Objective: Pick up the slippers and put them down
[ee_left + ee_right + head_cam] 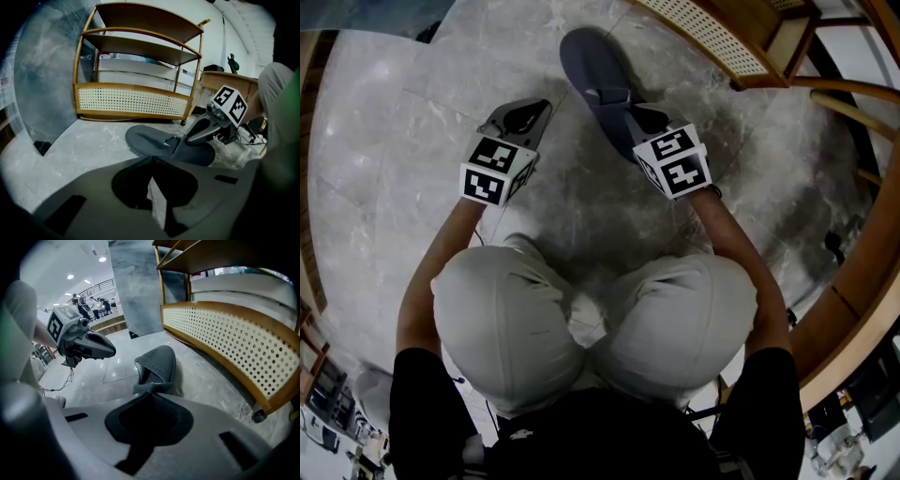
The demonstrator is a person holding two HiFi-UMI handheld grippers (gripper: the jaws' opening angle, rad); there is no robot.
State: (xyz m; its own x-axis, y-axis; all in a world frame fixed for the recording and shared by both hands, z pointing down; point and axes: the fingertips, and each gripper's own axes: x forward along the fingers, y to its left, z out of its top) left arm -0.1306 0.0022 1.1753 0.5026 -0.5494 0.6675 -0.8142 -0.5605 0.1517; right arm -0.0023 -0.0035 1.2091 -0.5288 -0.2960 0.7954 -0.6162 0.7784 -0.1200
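Slipper (586, 66): grey, single, seen on the marble floor (412, 141), toe pointed toward the shelf (136, 101). It appears to be lying flat, though contact along the full sole cannot be confirmed. Placed in open floor, just in front of the shelf's cane-panelled base and apart from it.

Right gripper (628, 114): jaws closed on the slipper's upper, with grey fabric pinched at the tips. This is confirmed in the right gripper view and from the side in the left gripper view. Gripper angled steeply down.

Left gripper (539, 105): jaws closed, nothing held. Only a thin slit is seen between them, with floor showing through. It is held above bare floor to the left of the slipper, near it but apart, tips pointed the same way.

Shelf: curved wooden frame, two boards above the perforated panel, a small caster seen at one foot.

Person: crouched, knees (591, 323) in light trousers seen below both grippers.
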